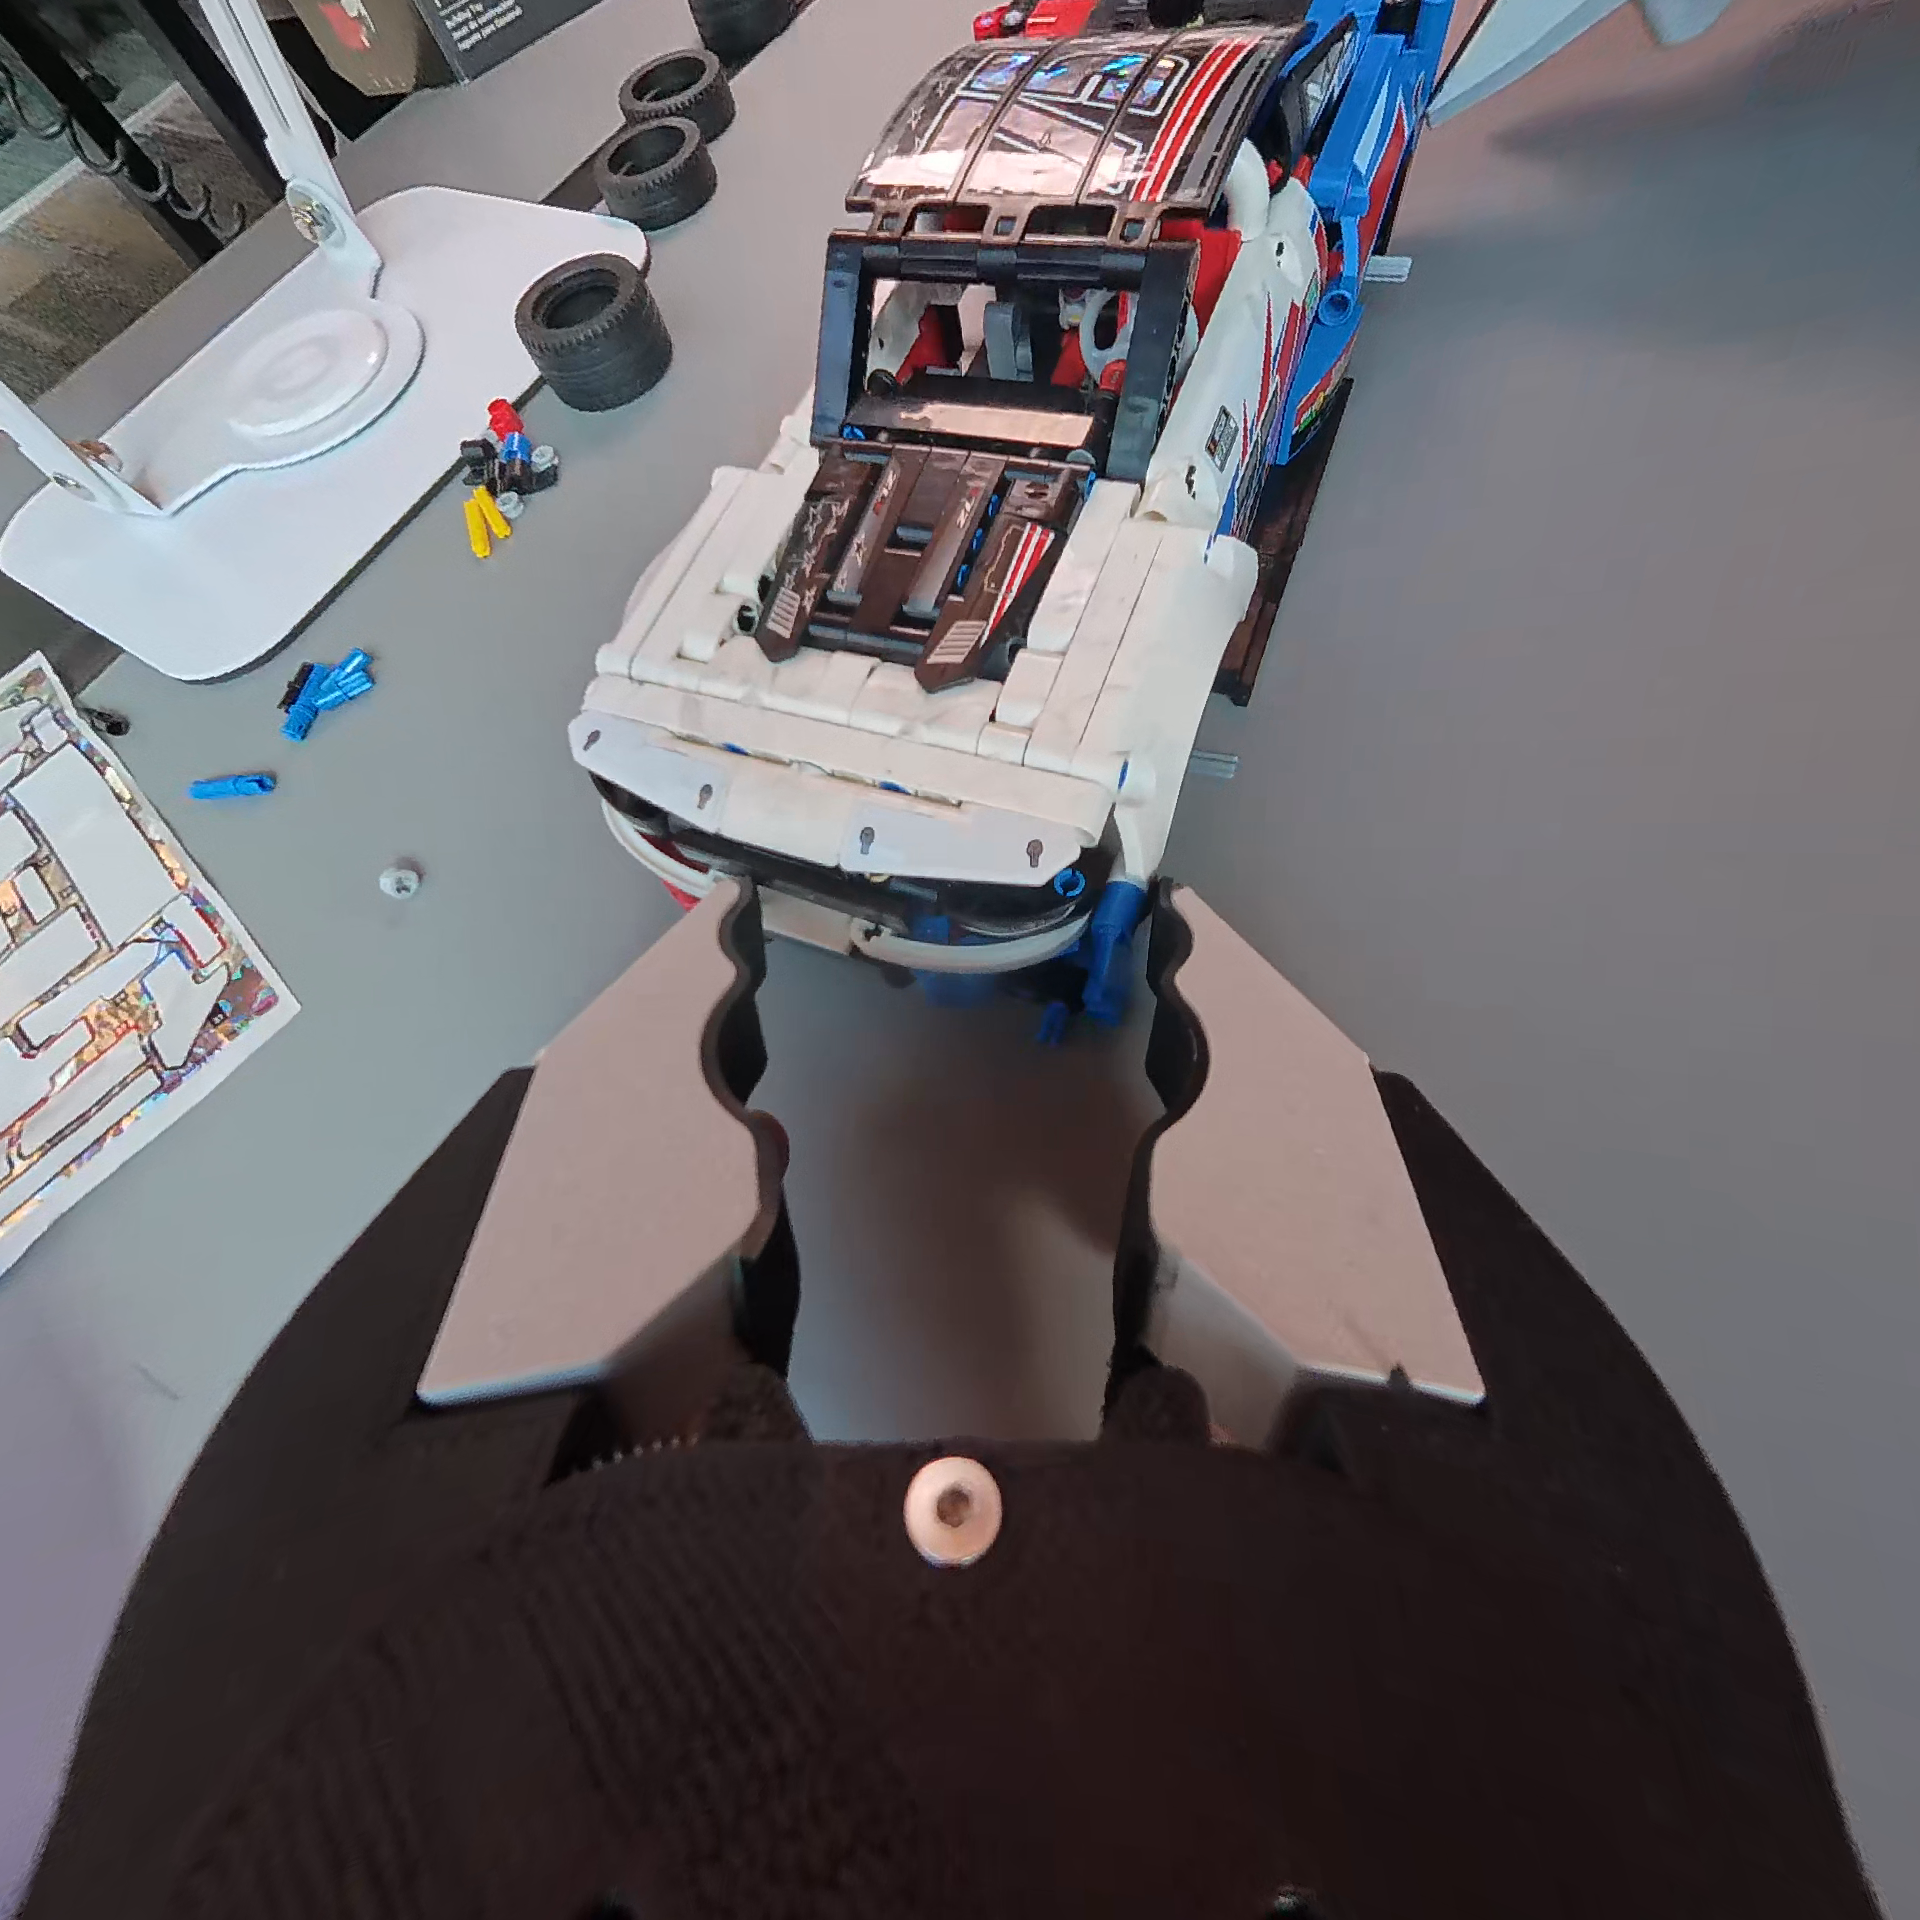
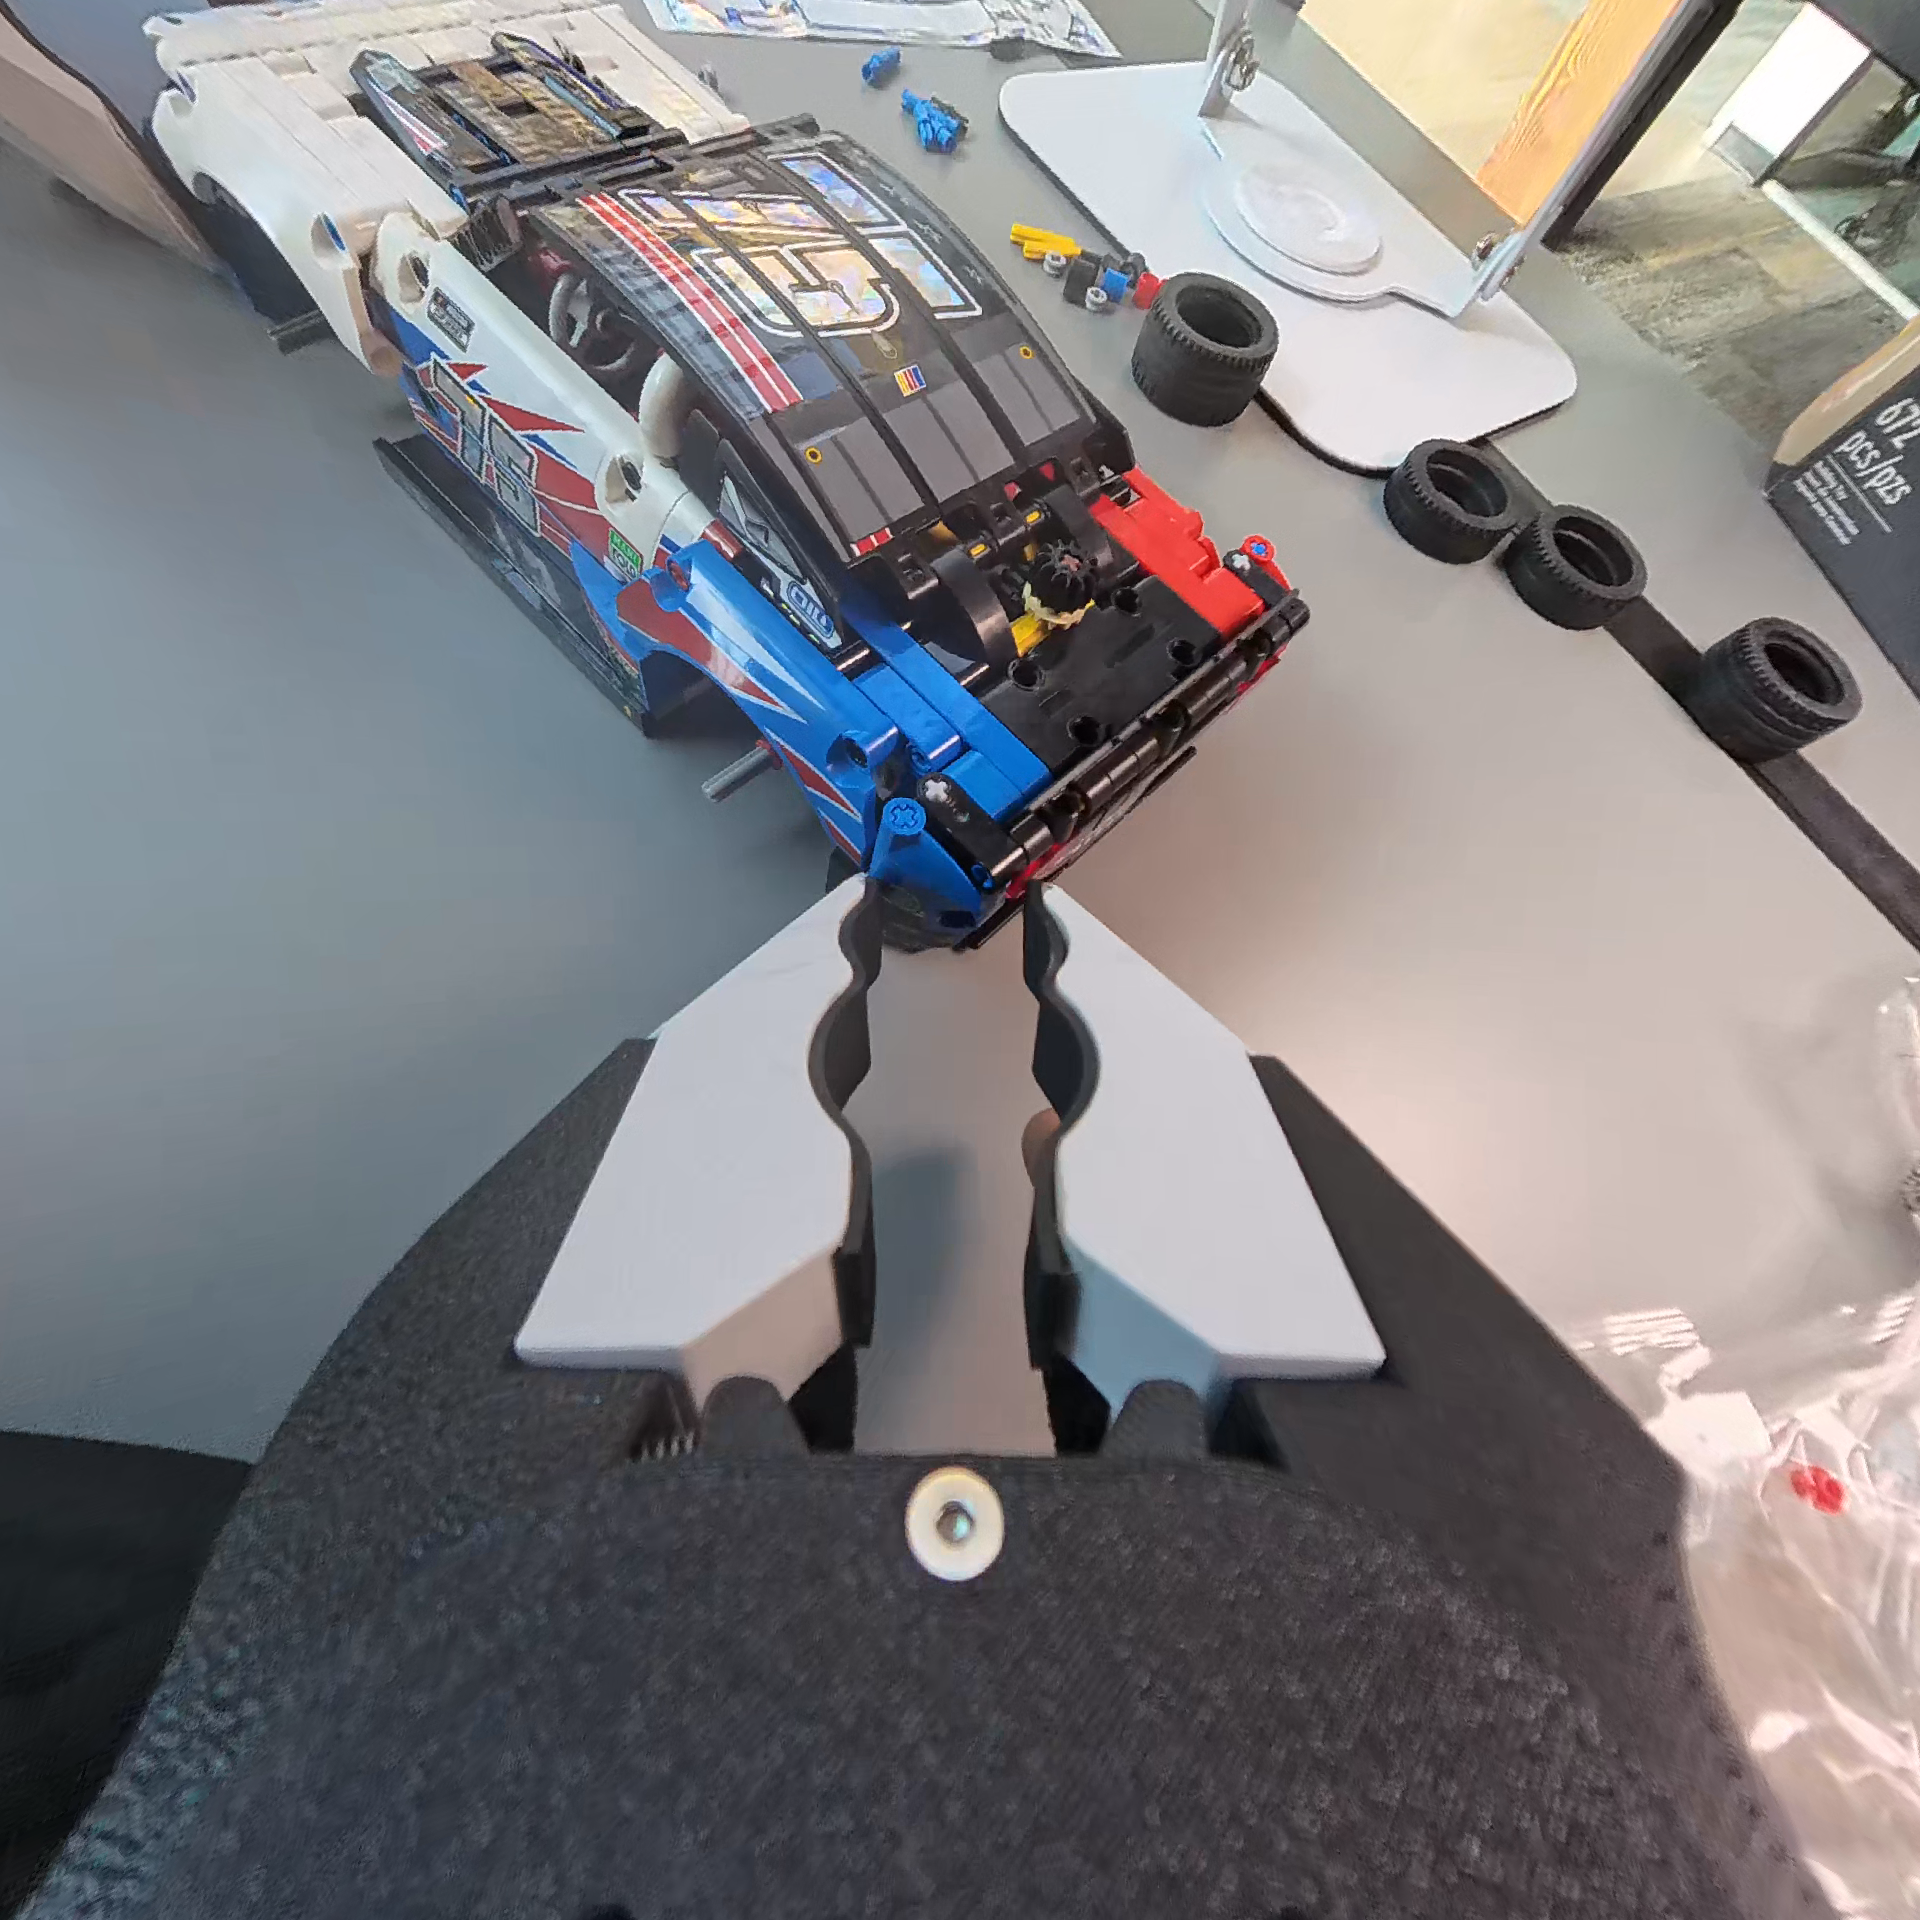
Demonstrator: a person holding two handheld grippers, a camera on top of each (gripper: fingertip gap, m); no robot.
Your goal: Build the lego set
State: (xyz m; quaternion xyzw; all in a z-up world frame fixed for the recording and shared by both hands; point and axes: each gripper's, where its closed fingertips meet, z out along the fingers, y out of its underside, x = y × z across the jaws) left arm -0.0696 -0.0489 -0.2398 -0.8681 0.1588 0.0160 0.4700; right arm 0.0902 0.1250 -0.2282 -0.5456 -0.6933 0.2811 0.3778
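Nearest the lens in the left wrist view, the left gripper [image 1: 951, 899] has its jaws spread wide, their tips at the nose of the lego car [image 1: 956, 582], one on either side of the lower bumper; whether they press on it cannot be told. From the other end, the right gripper [image 2: 951, 899] has its jaws apart by a narrower gap, the tips at the blue rear corner of the car [image 2: 727, 468], again with contact unclear.

That car sits on the grey table [image 1: 1558, 935], without wheels, grey axle stubs showing at its side. Its front is white, the roof is black with red stripes and shiny stickers, the flank is blue, red and white, and the tail is open, showing black and red beams with a small gear.

Beside the car, toward the table's far edge, lie loose pieces: a cluster of red, black, blue and yellow pins [image 1: 504, 468], a heap of blue pins [image 1: 327, 691], one blue pin [image 1: 231, 785] alone and a small grey piece [image 1: 400, 879]. Four black tyres [image 2: 1205, 348] stand near a white stand base [image 2: 1382, 281], one beside it and three farther along the edge. A sticker sheet [image 1: 94, 956] lies flat near the table's edge. A dark box [image 2: 1860, 457] and a clear plastic bag [image 2: 1808, 1455] with a red piece inside sit at the right wrist view's right side.
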